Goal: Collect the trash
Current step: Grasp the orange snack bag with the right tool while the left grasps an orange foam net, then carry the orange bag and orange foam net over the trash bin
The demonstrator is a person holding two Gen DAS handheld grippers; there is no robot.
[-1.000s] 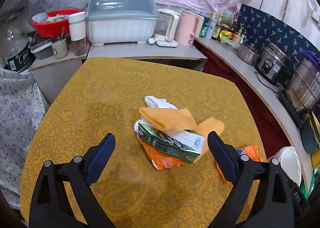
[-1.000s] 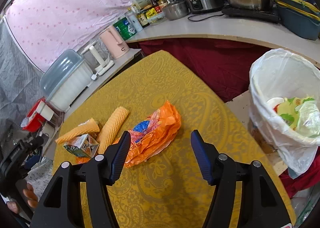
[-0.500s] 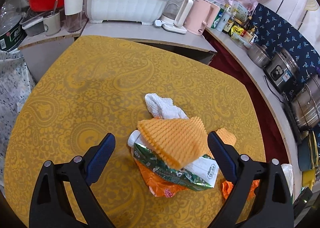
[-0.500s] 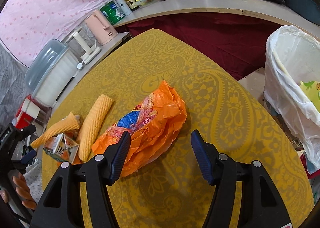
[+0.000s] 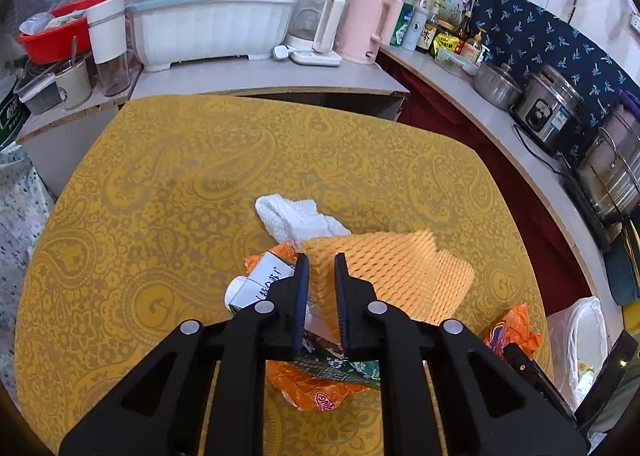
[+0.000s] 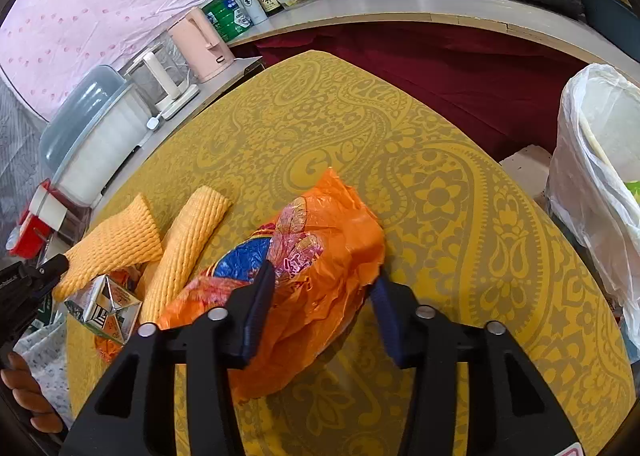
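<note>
- Left wrist view: the left gripper [image 5: 319,288], wide apart a second ago, has clamped onto the near edge of the orange foam net sleeve [image 5: 396,276] lying on top of the trash pile on the yellow patterned tablecloth [image 5: 168,192].
- Under that sleeve sit a crushed white-and-green drink carton [image 5: 256,286] and a white foam net [image 5: 298,218], neither of them gripped.
- Right wrist view: the right gripper [image 6: 322,308] has dropped over the crumpled orange plastic snack bag [image 6: 320,256]; its jaws are closing, with the bag between them and the left pad already against it.
- Judgement: both hands have gone from approach to grasp, so the lift comes next.
- The white-lined trash bin [image 6: 600,160] stands off the table's right edge, well apart from both pieces.
</note>
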